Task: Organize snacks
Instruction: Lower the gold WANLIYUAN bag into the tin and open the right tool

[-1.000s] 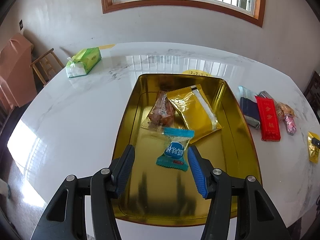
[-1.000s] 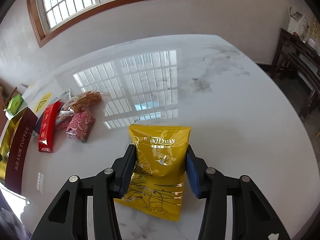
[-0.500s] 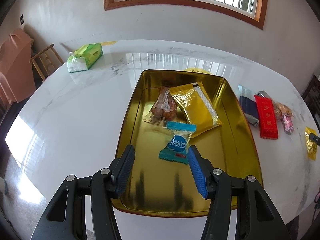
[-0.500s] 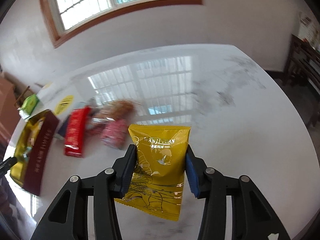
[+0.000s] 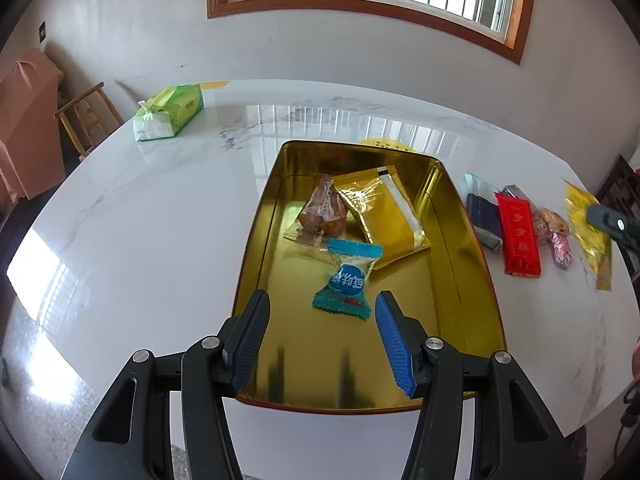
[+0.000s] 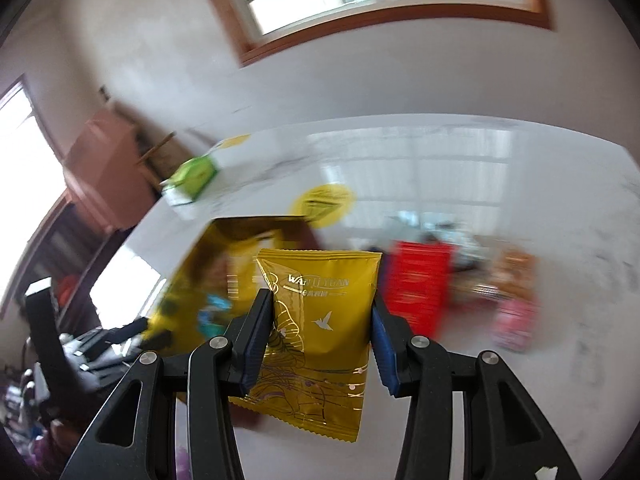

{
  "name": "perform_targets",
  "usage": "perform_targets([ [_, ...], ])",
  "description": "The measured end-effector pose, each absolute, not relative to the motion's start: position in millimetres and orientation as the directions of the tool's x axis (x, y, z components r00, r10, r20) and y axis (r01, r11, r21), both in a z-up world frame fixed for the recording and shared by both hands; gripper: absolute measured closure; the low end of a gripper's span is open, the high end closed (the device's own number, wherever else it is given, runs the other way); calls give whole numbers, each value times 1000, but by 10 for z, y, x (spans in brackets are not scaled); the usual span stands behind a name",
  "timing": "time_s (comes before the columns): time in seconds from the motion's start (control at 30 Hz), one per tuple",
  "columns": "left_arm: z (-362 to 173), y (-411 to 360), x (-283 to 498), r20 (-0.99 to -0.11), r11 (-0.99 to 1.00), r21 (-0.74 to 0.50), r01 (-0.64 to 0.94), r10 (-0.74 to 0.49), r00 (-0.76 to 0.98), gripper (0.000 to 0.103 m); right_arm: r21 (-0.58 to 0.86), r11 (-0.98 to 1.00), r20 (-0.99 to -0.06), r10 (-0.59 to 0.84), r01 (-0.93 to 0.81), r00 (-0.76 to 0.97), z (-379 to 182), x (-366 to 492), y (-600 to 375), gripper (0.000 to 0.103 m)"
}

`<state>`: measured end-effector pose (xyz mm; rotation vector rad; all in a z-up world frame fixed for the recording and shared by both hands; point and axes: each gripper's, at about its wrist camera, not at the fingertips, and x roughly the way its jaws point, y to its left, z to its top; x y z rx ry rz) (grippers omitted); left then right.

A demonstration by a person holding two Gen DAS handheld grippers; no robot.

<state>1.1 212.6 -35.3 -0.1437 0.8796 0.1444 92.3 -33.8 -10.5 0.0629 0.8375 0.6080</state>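
A gold tray lies on the white marble table and holds a blue candy, a gold packet and a clear-wrapped brown snack. My left gripper hovers open over the tray's near end, the blue candy just beyond its fingertips. My right gripper is shut on a yellow snack bag, held in the air above the table beside the blurred tray. That bag and the right gripper's tip show at the right edge of the left wrist view.
Right of the tray lie a dark blue packet, a red packet and small pink and orange snacks. A green tissue pack sits at the table's far left. A wooden chair stands beyond it. A yellow sticker marks the table.
My right gripper has lifted the yellow bag off the table and swung left toward the tray, rolling as it went. The left gripper has barely moved.
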Motion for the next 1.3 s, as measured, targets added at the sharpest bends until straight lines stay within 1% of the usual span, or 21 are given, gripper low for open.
perform_targets([
  [0.13, -372, 2183, -7, -783, 979, -62, -195, 73, 617, 47, 253, 794, -702, 544, -553, 460, -169, 946, 203, 60],
  [0.33, -402, 2281, -55, -785, 976, -40, -214, 102, 611, 47, 230, 780, -746, 525, -582, 409, -395, 1044, 632, 60],
  [0.73, -499, 2539, -80, -799, 966, -45, -255, 119, 589, 47, 196, 783, -785, 486, -590, 384, -579, 1146, 912, 60],
  [1.07, -560, 2612, -57, -808, 965, -44, -258, 117, 577, 47, 148, 795, -796, 449, -588, 407, -639, 1213, 1021, 59],
  [1.3, -596, 2644, -41, -815, 963, -49, -264, 114, 568, 47, 157, 804, -794, 448, -574, 411, -660, 1274, 1003, 58],
])
